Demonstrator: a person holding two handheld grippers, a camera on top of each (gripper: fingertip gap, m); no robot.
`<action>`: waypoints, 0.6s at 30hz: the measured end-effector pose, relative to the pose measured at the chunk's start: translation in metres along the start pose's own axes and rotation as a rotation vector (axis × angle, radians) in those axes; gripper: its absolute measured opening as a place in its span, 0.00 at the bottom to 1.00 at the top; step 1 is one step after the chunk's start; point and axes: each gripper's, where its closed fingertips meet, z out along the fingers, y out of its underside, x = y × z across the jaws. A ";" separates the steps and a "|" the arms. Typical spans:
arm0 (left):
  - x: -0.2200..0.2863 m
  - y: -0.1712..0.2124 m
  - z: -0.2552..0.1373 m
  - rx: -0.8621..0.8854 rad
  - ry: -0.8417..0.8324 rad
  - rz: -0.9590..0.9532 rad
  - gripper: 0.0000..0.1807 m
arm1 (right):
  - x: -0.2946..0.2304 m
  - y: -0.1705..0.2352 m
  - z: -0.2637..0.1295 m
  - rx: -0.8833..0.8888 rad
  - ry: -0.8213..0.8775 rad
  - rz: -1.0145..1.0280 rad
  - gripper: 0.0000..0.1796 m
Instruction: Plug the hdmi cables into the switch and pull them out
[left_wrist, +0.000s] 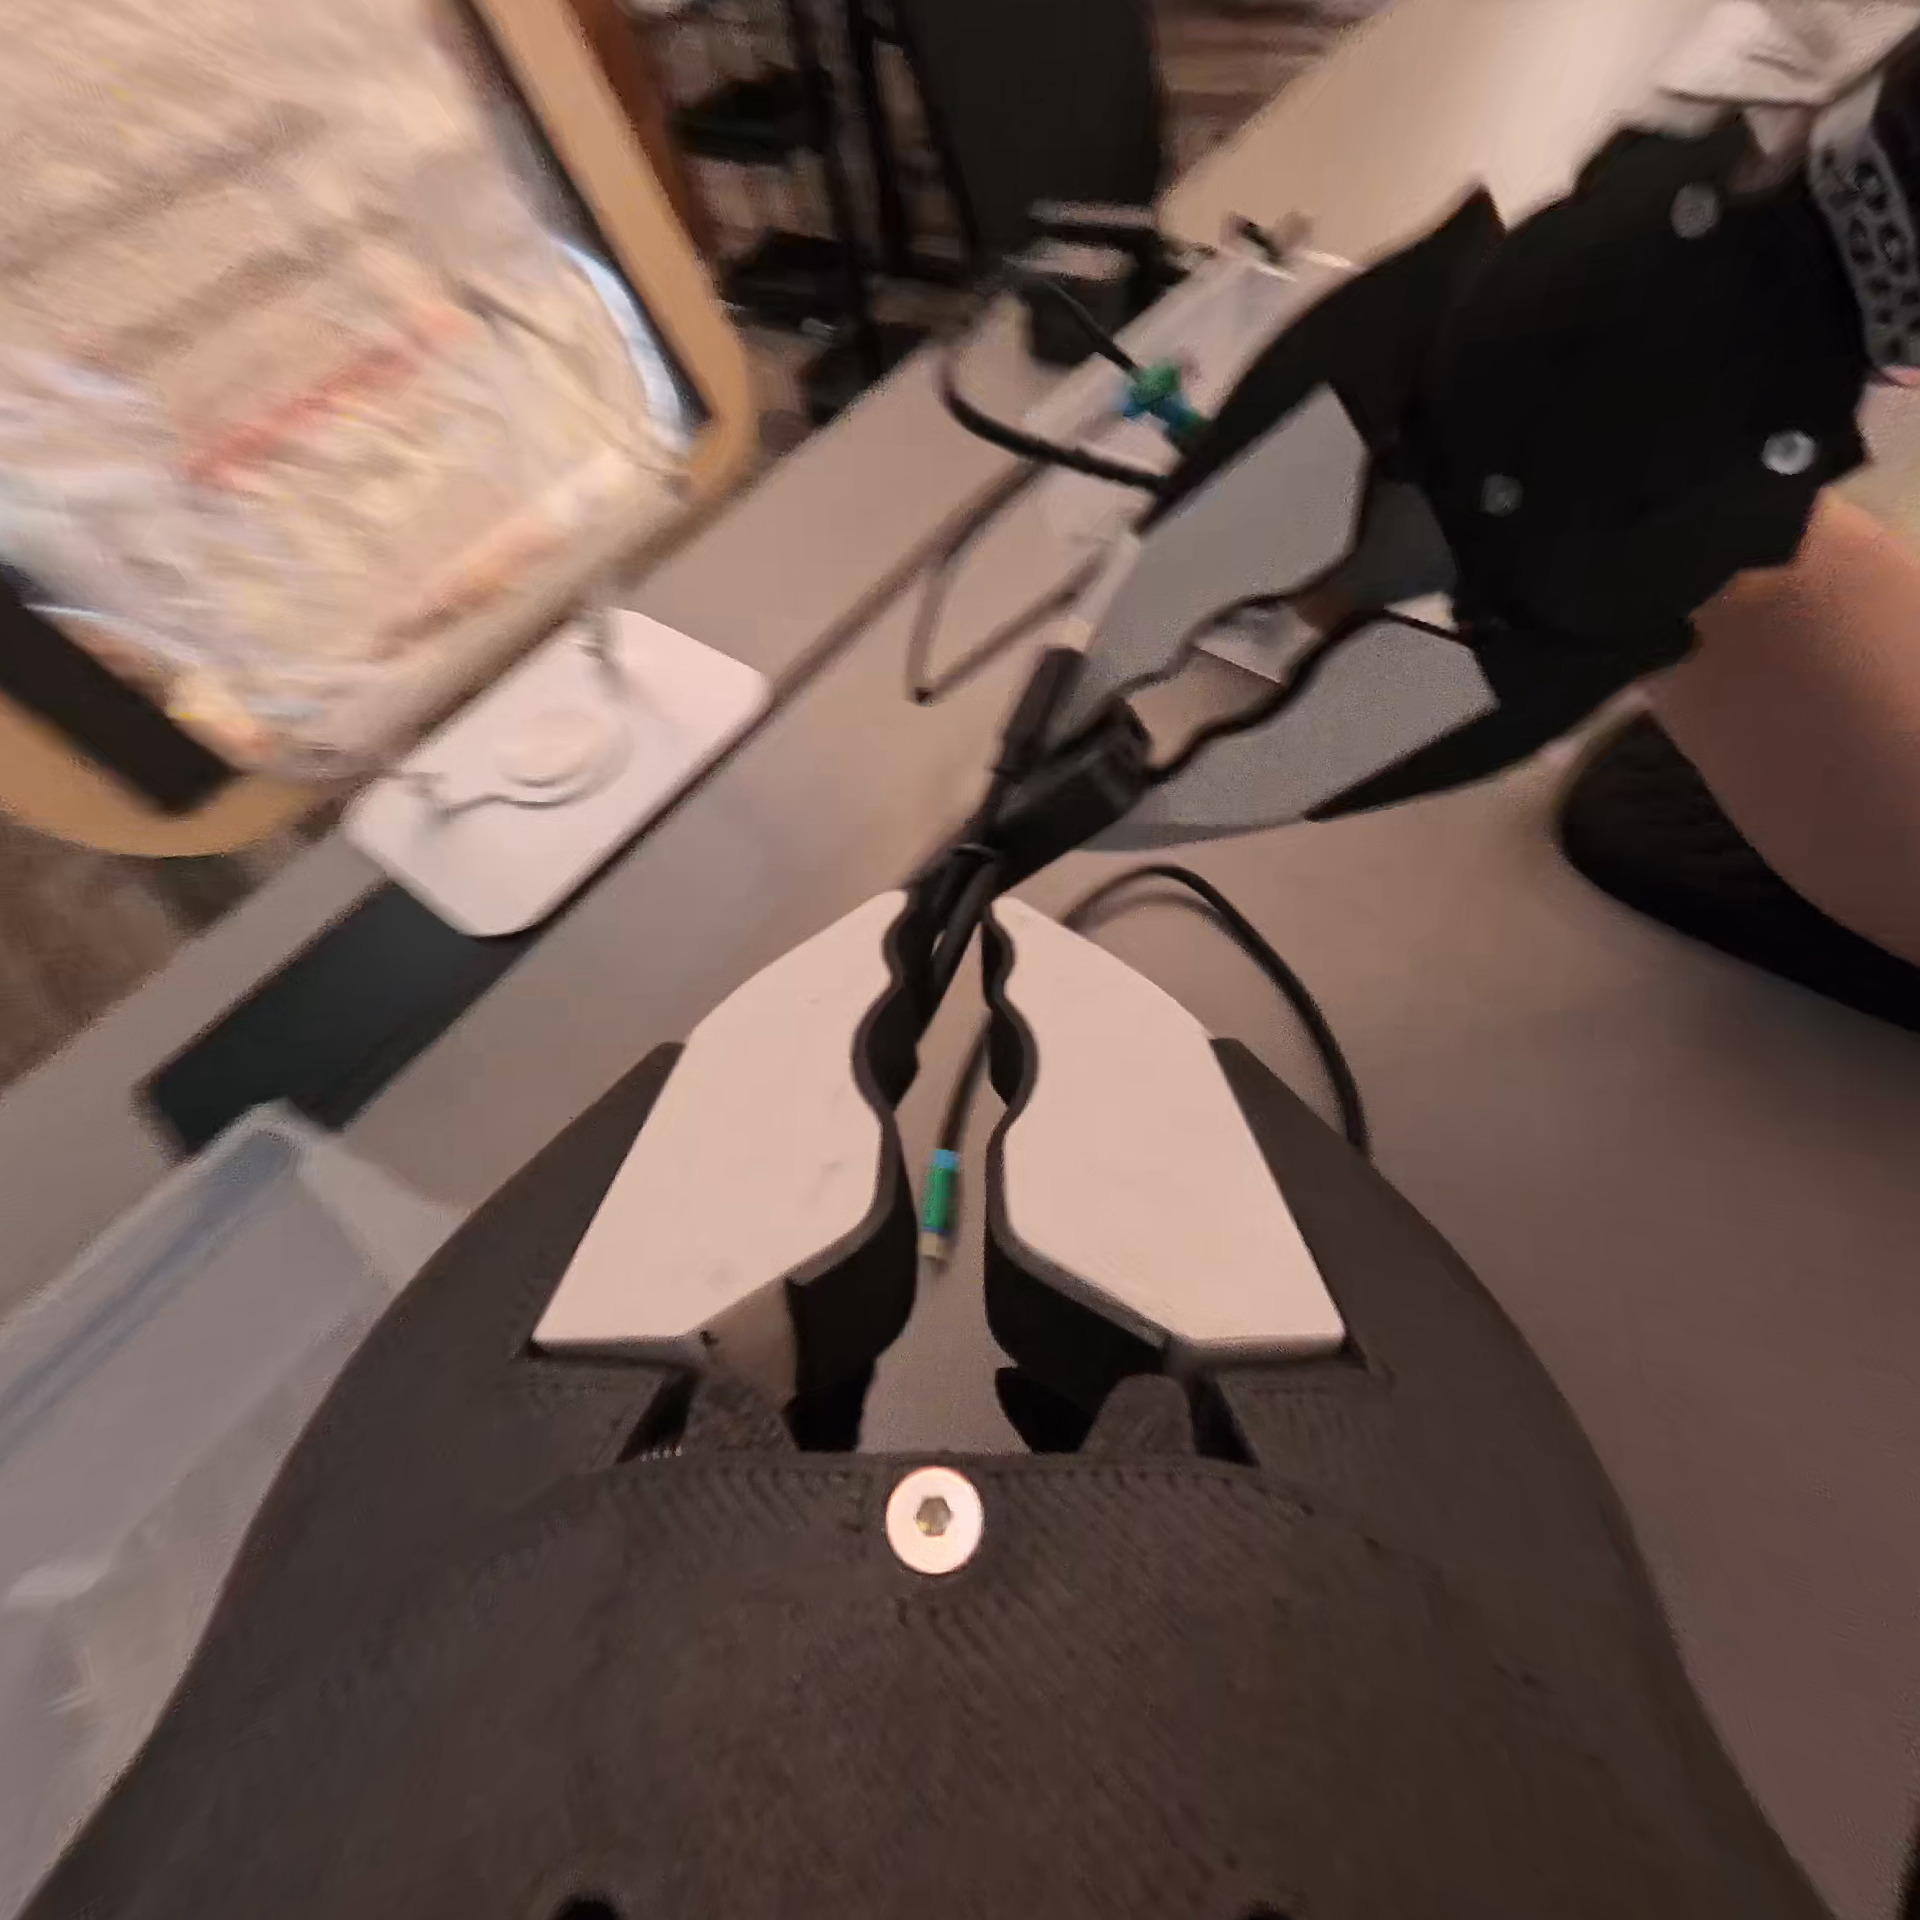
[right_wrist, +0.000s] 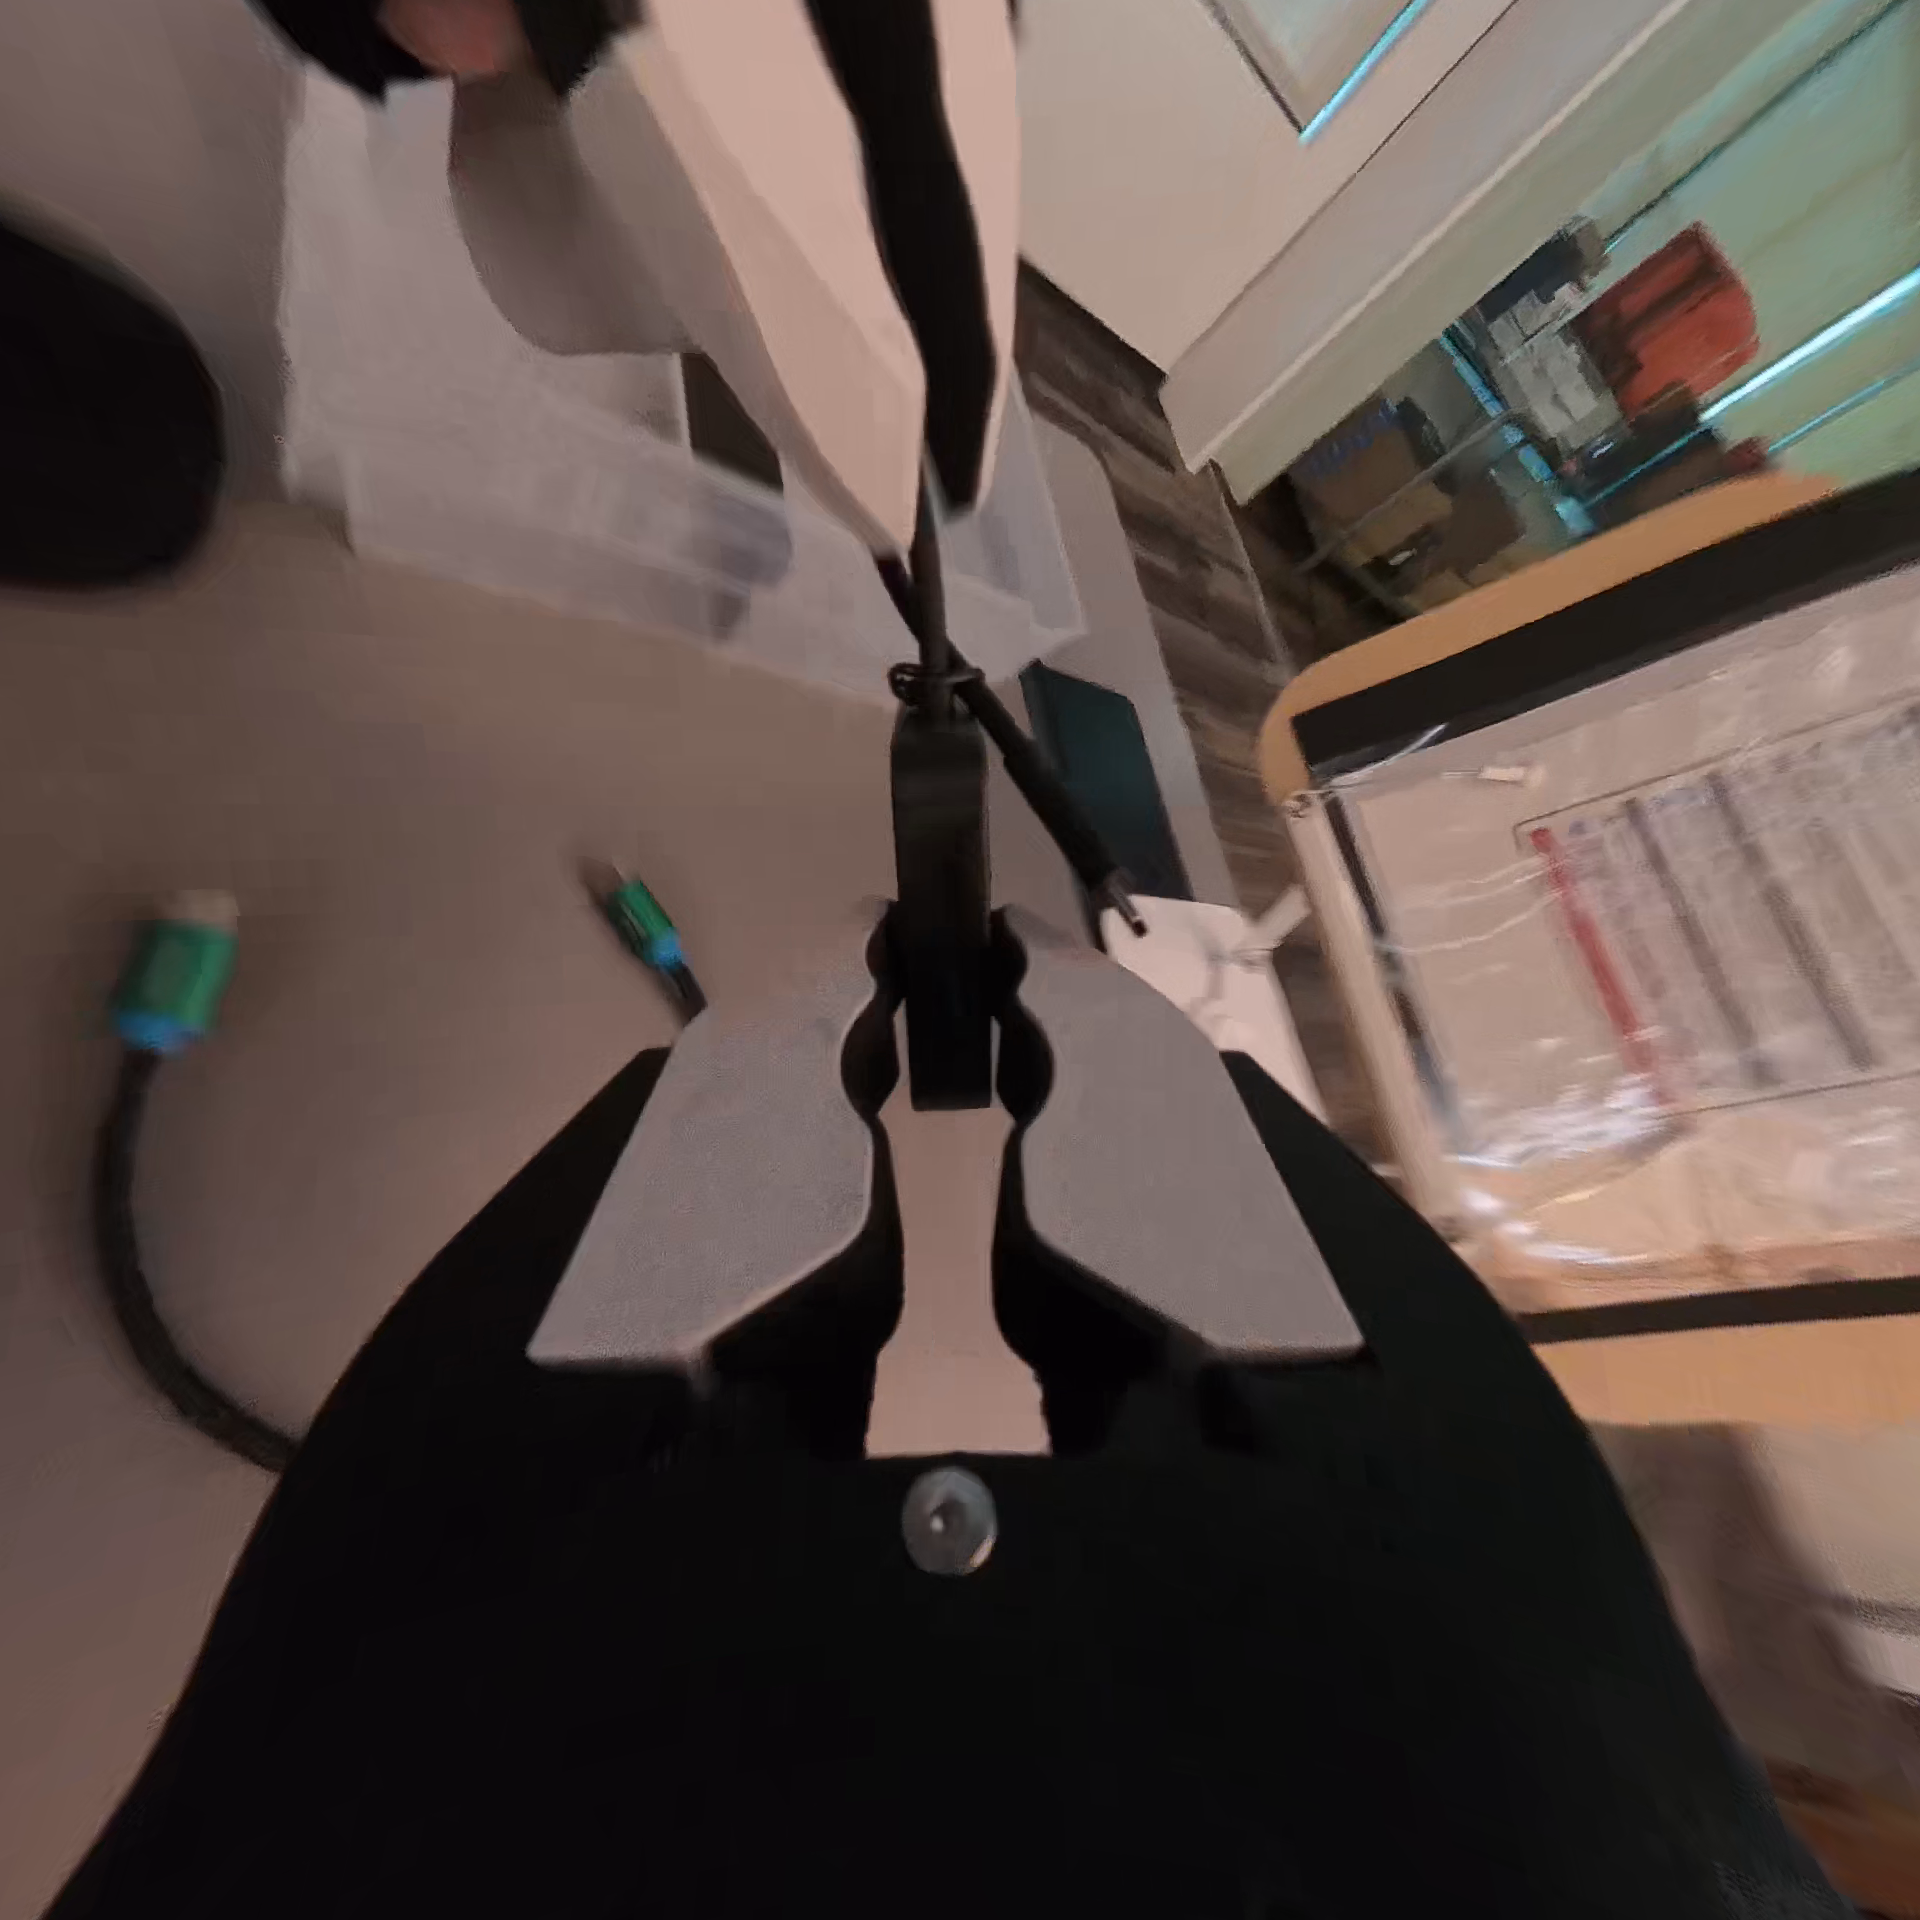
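Observation:
My right gripper (right_wrist: 940, 930) is shut on a small black switch box (right_wrist: 938, 831) and holds it above the grey table (right_wrist: 364, 790). My left gripper (left_wrist: 948, 920) is shut on the black cables (left_wrist: 940, 966) that run from the switch (left_wrist: 1086, 769). It shows at the top of the right wrist view (right_wrist: 925, 520). The right gripper also shows in the left wrist view (left_wrist: 1138, 727). Green HDMI plugs lie loose on the table (right_wrist: 171, 977) (right_wrist: 639, 920); one shows between my left fingers (left_wrist: 938, 1195). A thin black lead (right_wrist: 1060, 821) hangs from the switch.
A white monitor base (left_wrist: 561, 769) and a clear plastic box (left_wrist: 156, 1299) stand on the left. A wood-framed cart wrapped in plastic (right_wrist: 1610, 935) is beside the table. A black mesh object (left_wrist: 1714, 883) sits at the right. Another green plug (left_wrist: 1153, 400) lies farther back.

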 end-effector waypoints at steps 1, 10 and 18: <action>-0.014 -0.013 -0.013 0.022 -0.111 0.001 0.12 | 0.003 -0.004 -0.002 0.045 -0.043 0.128 0.08; -0.003 -0.047 -0.074 0.212 -0.121 0.241 0.35 | 0.002 -0.037 -0.035 0.499 -1.038 1.370 0.07; 0.025 -0.029 -0.067 0.250 0.007 0.565 0.34 | -0.025 -0.065 -0.051 0.521 -1.556 1.543 0.08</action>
